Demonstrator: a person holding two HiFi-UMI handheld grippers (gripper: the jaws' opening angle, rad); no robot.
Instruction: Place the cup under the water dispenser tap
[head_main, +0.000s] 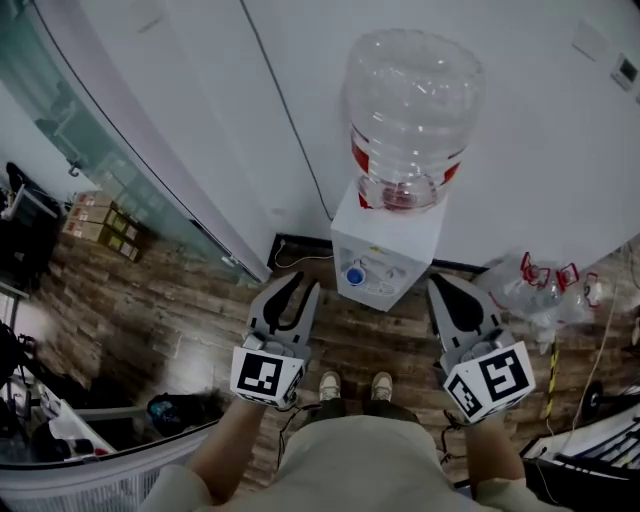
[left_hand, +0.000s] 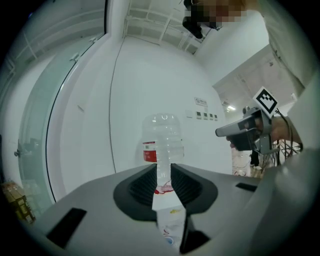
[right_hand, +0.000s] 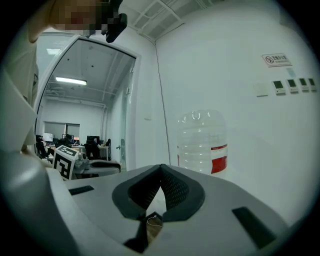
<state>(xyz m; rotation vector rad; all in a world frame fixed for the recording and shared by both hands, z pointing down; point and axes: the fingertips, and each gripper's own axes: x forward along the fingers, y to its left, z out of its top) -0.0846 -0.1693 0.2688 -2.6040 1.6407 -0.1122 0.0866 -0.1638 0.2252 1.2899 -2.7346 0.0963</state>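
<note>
Two grippers are in my hands. My left gripper (head_main: 300, 288) has its jaws a narrow slit apart with nothing between them. My right gripper (head_main: 442, 284) is closed tip to tip, empty. Ahead, between them, the water dispenser (head_main: 385, 240) stands against the white wall (head_main: 530, 130), a clear bottle (head_main: 412, 110) on top and its blue tap (head_main: 355, 276) facing me.

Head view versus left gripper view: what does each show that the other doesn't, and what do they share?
Only the head view: the person's shoes, the wooden floor, cardboard boxes at the left, and the left gripper seen from above. Only the left gripper view: that gripper's jaws a narrow gap apart with nothing between them, and a row of wall switches. Both: the water dispenser with its clear bottle, and the right gripper.
</note>
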